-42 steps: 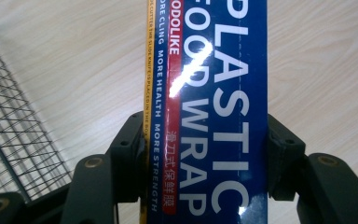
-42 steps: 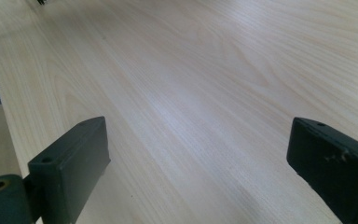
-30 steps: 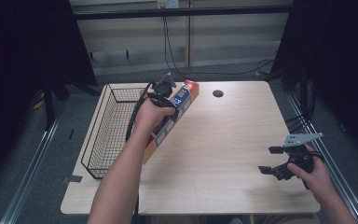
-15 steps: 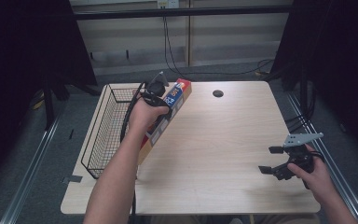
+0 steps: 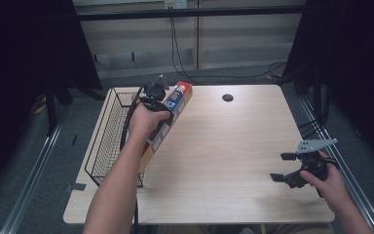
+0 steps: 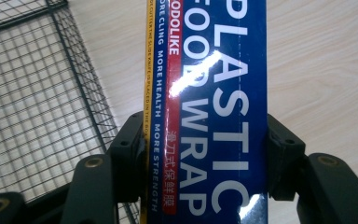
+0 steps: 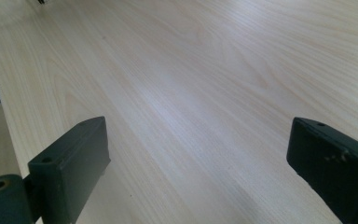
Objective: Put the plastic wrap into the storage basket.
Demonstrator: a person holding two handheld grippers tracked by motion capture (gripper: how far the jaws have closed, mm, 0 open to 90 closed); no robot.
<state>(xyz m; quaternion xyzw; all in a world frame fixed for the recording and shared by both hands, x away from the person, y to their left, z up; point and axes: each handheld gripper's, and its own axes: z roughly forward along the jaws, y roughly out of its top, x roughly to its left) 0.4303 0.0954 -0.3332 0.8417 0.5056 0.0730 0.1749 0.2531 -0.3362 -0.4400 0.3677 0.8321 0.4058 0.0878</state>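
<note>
Box of plastic wrap [image 5: 168,122] held by left gripper [image 5: 157,100] beside wire basket [image 5: 108,141].
Left fingers [image 6: 126,154] were clamped on both sides of the box, which slanted along the basket's right rim above the surface [image 5: 233,146]. Right gripper [image 5: 297,168] sat idle near the right edge, fingers spread wide, empty. Probable step: carrying; next move likely calls for shifting the box leftward over the basket before release.

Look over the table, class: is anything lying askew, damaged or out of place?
Nothing looks damaged or spilled. The one thing off level is the plastic wrap box: it slants beside the wire basket, clamped across its width in the left gripper. The right gripper hangs open above bare table.
</note>
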